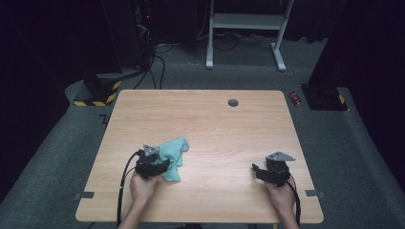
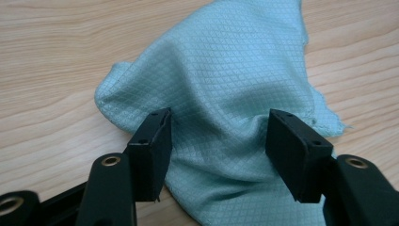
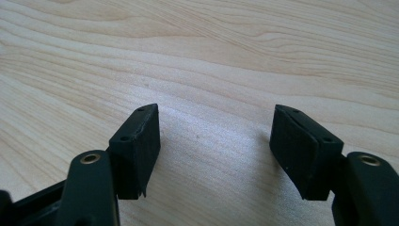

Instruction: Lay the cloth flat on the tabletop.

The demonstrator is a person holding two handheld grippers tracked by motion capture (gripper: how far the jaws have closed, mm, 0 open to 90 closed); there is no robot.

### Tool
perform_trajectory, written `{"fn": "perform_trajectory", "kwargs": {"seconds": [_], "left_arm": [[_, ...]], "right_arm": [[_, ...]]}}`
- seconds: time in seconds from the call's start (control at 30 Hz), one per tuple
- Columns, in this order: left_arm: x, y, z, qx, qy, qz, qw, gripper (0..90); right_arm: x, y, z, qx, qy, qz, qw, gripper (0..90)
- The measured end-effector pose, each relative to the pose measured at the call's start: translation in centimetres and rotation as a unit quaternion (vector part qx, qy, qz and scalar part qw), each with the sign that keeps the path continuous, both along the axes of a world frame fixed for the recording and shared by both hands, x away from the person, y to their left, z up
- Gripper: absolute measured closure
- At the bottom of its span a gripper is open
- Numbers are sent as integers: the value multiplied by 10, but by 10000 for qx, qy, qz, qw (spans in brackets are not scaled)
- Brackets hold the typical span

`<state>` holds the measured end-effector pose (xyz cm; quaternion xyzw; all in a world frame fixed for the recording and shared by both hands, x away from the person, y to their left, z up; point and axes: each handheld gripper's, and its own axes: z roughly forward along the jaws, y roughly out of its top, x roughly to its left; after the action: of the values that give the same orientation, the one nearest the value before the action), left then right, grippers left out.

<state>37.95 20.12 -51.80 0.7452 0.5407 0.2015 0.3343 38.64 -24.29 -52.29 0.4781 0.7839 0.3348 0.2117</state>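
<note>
Pale rectangular wooden tabletop (image 1: 215, 124): carries all items below.
Crumpled light-teal waffle-weave cloth (image 1: 173, 155): lies bunched on the tabletop's near-left part, well apart from the small dark round grommet (image 1: 233, 102) near the far edge.
Left gripper (image 2: 219, 136): at the cloth's near-left edge; jaws spread, straddling a raised fold, pads not pressing it.
Right gripper (image 3: 214, 141): well right of the cloth, over bare wood; jaws spread, nothing between them.

Wooden table (image 1: 215, 129), grey grommet (image 1: 233, 102), red can (image 1: 296, 98).
</note>
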Motion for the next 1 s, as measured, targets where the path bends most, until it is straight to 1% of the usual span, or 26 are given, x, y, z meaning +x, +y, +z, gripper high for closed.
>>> {"fn": "perform_trajectory", "kwargs": {"seconds": [0.03,0.07,0.1,0.17,0.27,0.37,0.4,0.43,0.5,0.63,0.7,0.77,0.8,0.87,0.9,0.93,0.97,1.0], "left_arm": [[0,0,0,0,0,0,10000,416],[1,-6,-1,16,-28,-12,10000,416],[1,-6,-1,16,-28,-12,10000,415],[2,-11,-1,-18,-44,-10,10000,415],[5,-19,0,53,-22,-104,9999,414],[8,-28,0,78,-10,-197,9998,413],[10,-35,1,90,-4,-253,9996,413],[10,-35,1,90,-4,-253,9996,412],[12,-42,-1,72,-69,-259,9996,410],[14,-48,-2,64,-102,-256,9996,410],[16,-55,-3,37,-159,-245,9996,410],[17,-58,-3,50,-181,-260,9995,409],[17,-60,-3,47,-184,-255,9995,409],[21,-68,-2,119,-142,-331,9993,408],[21,-68,-2,119,-142,-331,9993,408],[23,-73,-1,117,-135,-379,9991,408],[23,-73,-1,117,-135,-379,9991,408],[24,-76,-1,150,-133,-432,9989,408]], "right_arm": [[0,0,0,0,0,0,10000,337],[0,0,0,2,1,-1,10000,337],[0,0,0,-1,-1,-1,10000,337],[0,0,0,1,1,-1,10000,337],[0,0,0,0,0,-1,10000,337],[0,0,0,-3,-1,2,10000,335],[0,0,0,-3,0,4,10000,335],[0,0,0,-3,0,7,10000,335],[0,0,0,-12,-8,26,10000,335],[0,0,0,-11,-6,27,10000,335],[0,0,0,-11,-6,28,10000,335],[0,0,0,-17,-13,38,10000,335],[0,0,0,-17,-13,38,10000,335],[0,0,0,-14,-8,32,10000,335],[0,0,0,-13,-7,31,10000,335],[0,0,0,-13,-7,31,10000,335],[0,0,0,-13,-7,31,10000,335],[0,0,0,-13,-8,32,10000,335]]}}
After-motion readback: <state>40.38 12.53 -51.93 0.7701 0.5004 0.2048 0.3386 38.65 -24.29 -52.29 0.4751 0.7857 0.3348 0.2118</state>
